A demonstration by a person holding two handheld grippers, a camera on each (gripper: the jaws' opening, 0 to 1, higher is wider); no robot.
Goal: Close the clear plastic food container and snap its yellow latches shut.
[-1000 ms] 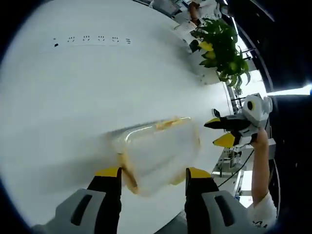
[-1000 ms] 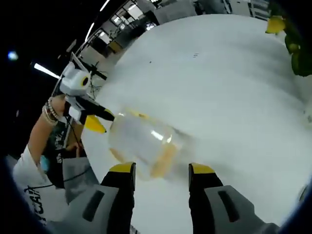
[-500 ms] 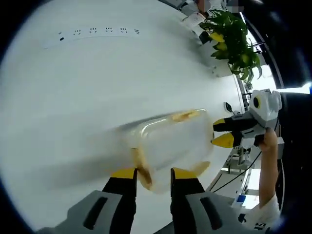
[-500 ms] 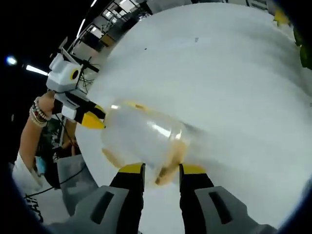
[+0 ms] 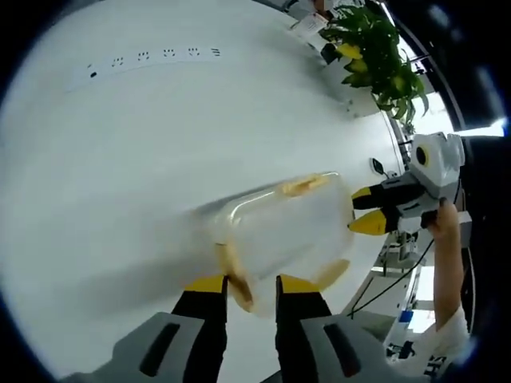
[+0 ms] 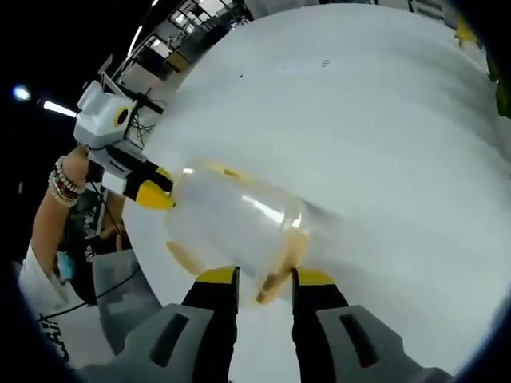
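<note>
The clear plastic container [image 5: 287, 231] lies on the white table [image 5: 136, 152] with its lid down. My left gripper [image 5: 251, 286] is shut on the yellow latch [image 5: 236, 279] at the container's near end. Another yellow latch [image 5: 303, 186] shows on its far long side. My right gripper [image 5: 374, 212] comes in from the right and touches the opposite end. In the right gripper view the container [image 6: 231, 219] sits just ahead, and my right gripper [image 6: 265, 279] is shut on the yellow latch [image 6: 281, 267] at that end. My left gripper [image 6: 148, 191] meets the far end there.
A leafy green plant [image 5: 375, 56] stands at the table's far right. A row of sockets [image 5: 152, 56] is set into the tabletop at the back. The table's edge [image 5: 375, 263] curves just beyond the container. A person's hand with bracelets [image 6: 68, 179] holds the left gripper.
A second ago both grippers stood open astride the container's ends. Both have since closed their jaws onto the end latches, and little has moved in the last half second.
</note>
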